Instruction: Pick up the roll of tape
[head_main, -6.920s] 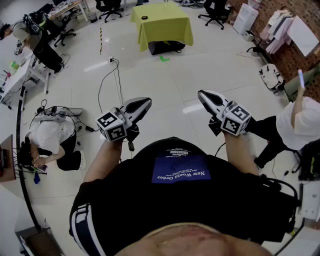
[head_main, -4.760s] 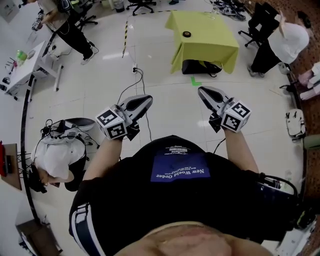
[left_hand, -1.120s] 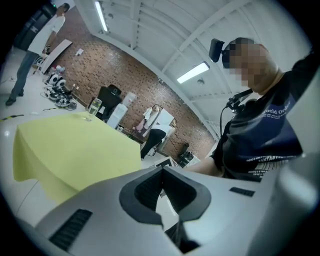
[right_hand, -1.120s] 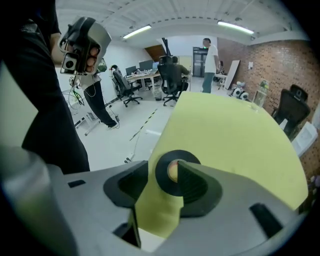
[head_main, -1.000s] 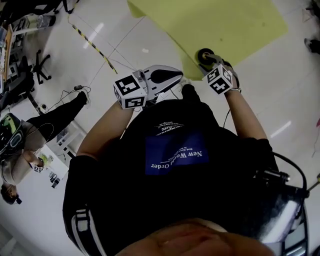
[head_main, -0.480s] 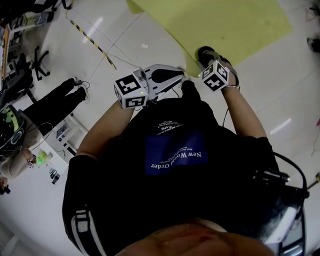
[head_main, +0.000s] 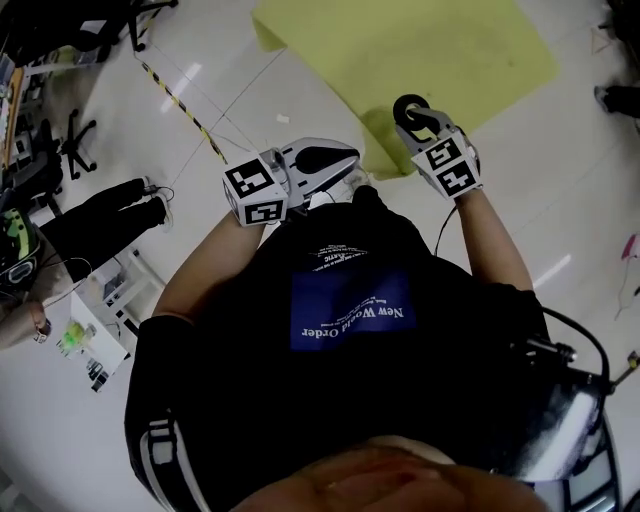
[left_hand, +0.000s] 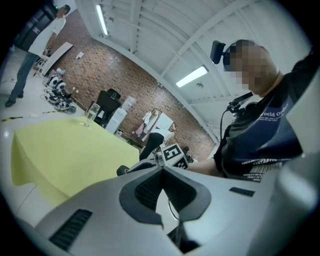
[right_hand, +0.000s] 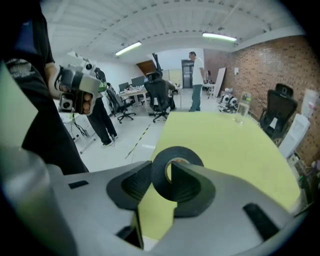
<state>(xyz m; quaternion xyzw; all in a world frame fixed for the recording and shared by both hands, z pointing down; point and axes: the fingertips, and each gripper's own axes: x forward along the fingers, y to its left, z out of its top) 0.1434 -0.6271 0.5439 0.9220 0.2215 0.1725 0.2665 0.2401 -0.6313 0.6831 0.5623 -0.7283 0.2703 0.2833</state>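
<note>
The roll of tape (right_hand: 160, 184) is a black ring, held up off the yellow tablecloth (right_hand: 225, 142). My right gripper (right_hand: 161, 168) is shut on it: one jaw passes through the roll's hole and the other presses the outer face. Its jaws have just been closing with the roll between them. In the head view the roll of tape (head_main: 410, 108) sticks out ahead of the right gripper (head_main: 420, 120), above the corner of the yellow table (head_main: 450, 40). My left gripper (head_main: 348, 160) hangs to the left of it, shut and holding nothing, as the left gripper view (left_hand: 161, 170) shows.
A clear glass (right_hand: 244, 106) stands at the table's far end. Office chairs (right_hand: 159, 97) and a standing person (right_hand: 197, 75) are beyond the table. Another person (head_main: 90, 215), cables and a striped floor strip (head_main: 185, 110) are to the left.
My right gripper has risen with the tape roll, which has left the tablecloth. The left gripper has stayed about where it was.
</note>
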